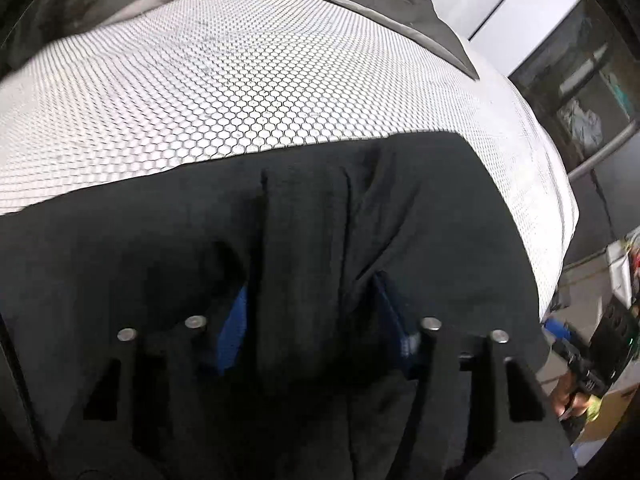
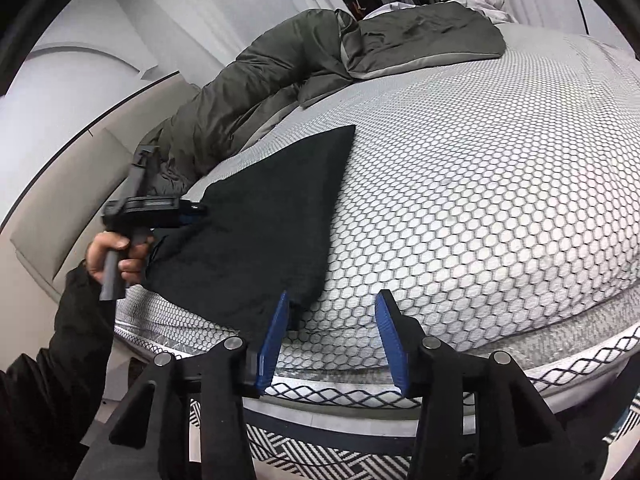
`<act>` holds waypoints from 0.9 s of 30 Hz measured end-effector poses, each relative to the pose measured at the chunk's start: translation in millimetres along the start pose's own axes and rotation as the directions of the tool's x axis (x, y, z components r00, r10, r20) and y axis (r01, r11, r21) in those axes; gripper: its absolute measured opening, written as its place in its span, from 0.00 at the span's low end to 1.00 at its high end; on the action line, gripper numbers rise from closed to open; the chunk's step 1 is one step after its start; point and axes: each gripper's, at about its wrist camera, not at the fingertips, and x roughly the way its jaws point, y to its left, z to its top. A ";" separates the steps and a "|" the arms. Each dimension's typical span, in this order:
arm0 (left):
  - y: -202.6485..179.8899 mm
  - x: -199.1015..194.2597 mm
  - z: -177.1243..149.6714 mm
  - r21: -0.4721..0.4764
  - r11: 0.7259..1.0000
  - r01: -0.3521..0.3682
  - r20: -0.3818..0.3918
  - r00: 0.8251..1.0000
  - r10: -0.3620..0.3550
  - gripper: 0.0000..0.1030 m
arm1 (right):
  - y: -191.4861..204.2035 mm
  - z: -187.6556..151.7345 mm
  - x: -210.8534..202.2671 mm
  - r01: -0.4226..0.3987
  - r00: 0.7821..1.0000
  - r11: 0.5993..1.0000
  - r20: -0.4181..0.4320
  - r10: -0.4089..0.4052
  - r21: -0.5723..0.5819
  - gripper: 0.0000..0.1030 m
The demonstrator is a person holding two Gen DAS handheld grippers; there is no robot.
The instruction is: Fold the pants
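The black fabric pants (image 2: pixel 264 216) are laid folded on the white mattress with a black honeycomb pattern (image 2: pixel 480 208), near its front edge. A gathered ridge of the pants (image 1: pixel 308 240) is seen between the blue-padded fingers (image 1: pixel 234 320) of the left gripper (image 1: pixel 316 308); the fingers stand partly closed on either side of this cloth, and whether the pads press on it cannot be told. In the right wrist view the left gripper (image 2: pixel 192 210) is held by a hand (image 2: pixel 110 258) at the far left edge of the pants. The right gripper (image 2: pixel 332 312) is held partly open with nothing between its blue fingers (image 2: pixel 276 336); the near corner of the pants lies just beside the left-side finger. A dark olive quilted blanket (image 2: pixel 280 80) is bunched well beyond the fingers, at the far side of the mattress.
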 end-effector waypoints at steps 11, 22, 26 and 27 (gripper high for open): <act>12.1 -6.4 20.6 -0.046 0.992 -0.115 0.047 0.992 0.117 0.51 | -5.5 -1.8 15.2 -0.005 1.000 1.000 -0.022 0.006 0.031 0.45; -44.8 -90.7 -64.9 0.058 0.987 -0.151 0.227 0.965 0.134 0.85 | 20.7 -3.3 22.6 -0.171 0.983 0.983 -0.052 0.174 0.059 0.46; -111.9 -81.2 -70.9 0.198 0.977 -0.079 0.242 0.970 0.030 0.87 | 20.8 -8.6 39.6 -0.189 0.977 0.973 -0.078 0.201 0.131 0.40; -127.9 -74.1 -67.0 0.221 0.972 -0.075 0.235 0.972 0.022 0.87 | 19.8 -10.6 40.8 -0.197 0.974 0.970 -0.082 0.210 0.145 0.40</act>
